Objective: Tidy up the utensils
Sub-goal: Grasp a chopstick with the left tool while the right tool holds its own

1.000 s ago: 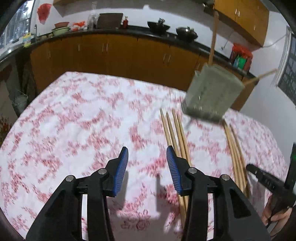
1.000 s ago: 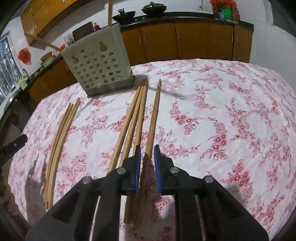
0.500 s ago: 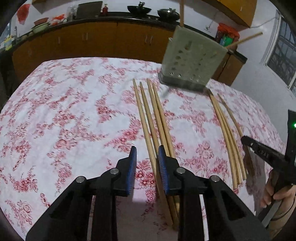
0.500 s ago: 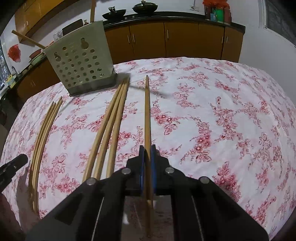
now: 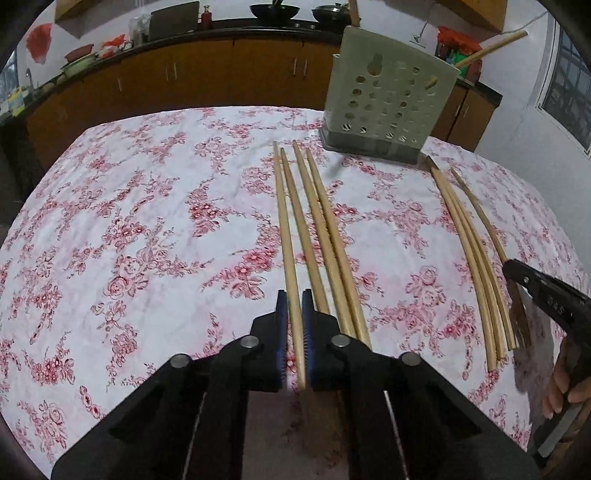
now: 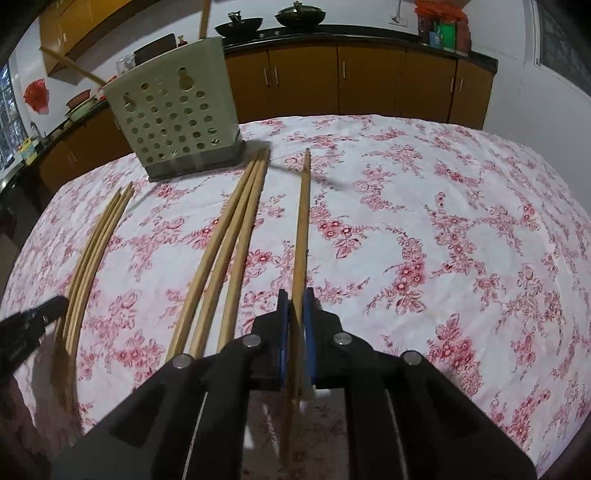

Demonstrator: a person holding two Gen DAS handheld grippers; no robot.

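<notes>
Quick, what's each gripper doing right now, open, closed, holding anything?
Left gripper: just closed on a chopstick.
Right gripper: closed on a chopstick.

A white tablecloth (image 5: 147,229) printed with red flowers covers the table fully; it lies flat, with slight creases; brown wooden base cabinets (image 6: 369,85) with metal handles run along the far wall, under a dark countertop (image 5: 229,31); two dark woks (image 6: 269,20) sit side by side on that counter; a red bowl (image 5: 79,55) stands at far left above a pale green one; red and green packets (image 6: 441,31) stand at the far right end; upper cabinets (image 6: 70,22) hang far left; a window (image 5: 569,92) is set in the right wall.
</notes>
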